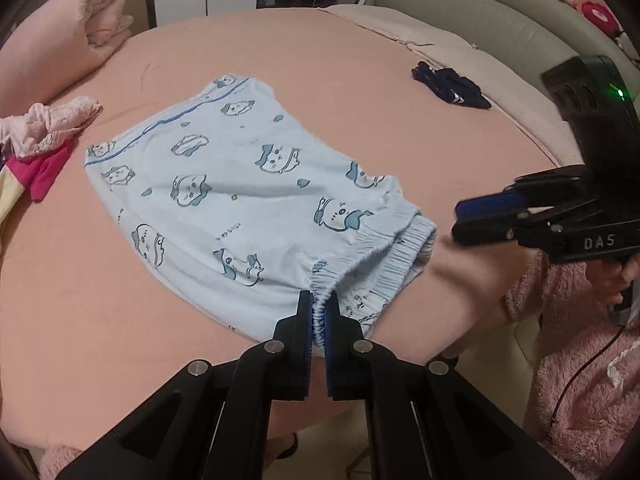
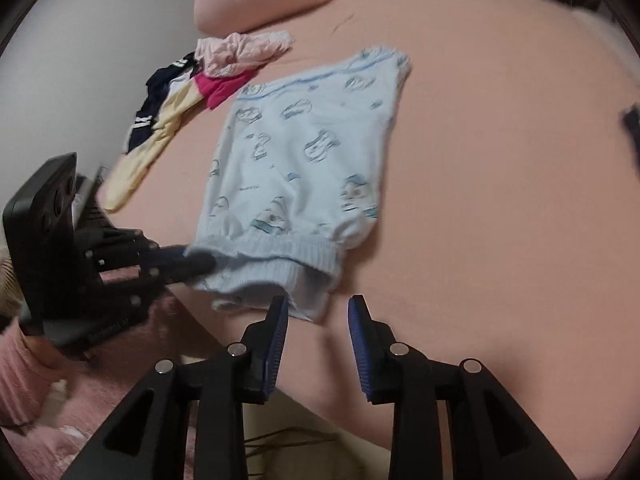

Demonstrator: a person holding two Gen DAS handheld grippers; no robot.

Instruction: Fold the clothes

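Observation:
Light blue shorts point(image 1: 240, 184) with a cartoon print lie flat on the pink bed sheet point(image 1: 360, 80), elastic waistband toward me. My left gripper point(image 1: 319, 296) is shut on the waistband at its near left corner; the right wrist view shows it point(image 2: 200, 262) at the left end of the shorts point(image 2: 304, 152). My right gripper point(image 2: 319, 302) stands open just in front of the waistband's right corner, with nothing between its blue pads. In the left wrist view it point(image 1: 460, 220) hangs just right of the waistband, apart from the cloth.
A heap of pink, magenta, cream and navy clothes point(image 2: 192, 92) lies at the bed's left side. A small dark garment point(image 1: 452, 88) lies at the far right. A rolled pink blanket point(image 1: 80, 28) sits at the far left. A fluffy pink sleeve point(image 1: 580, 360) is at the near right.

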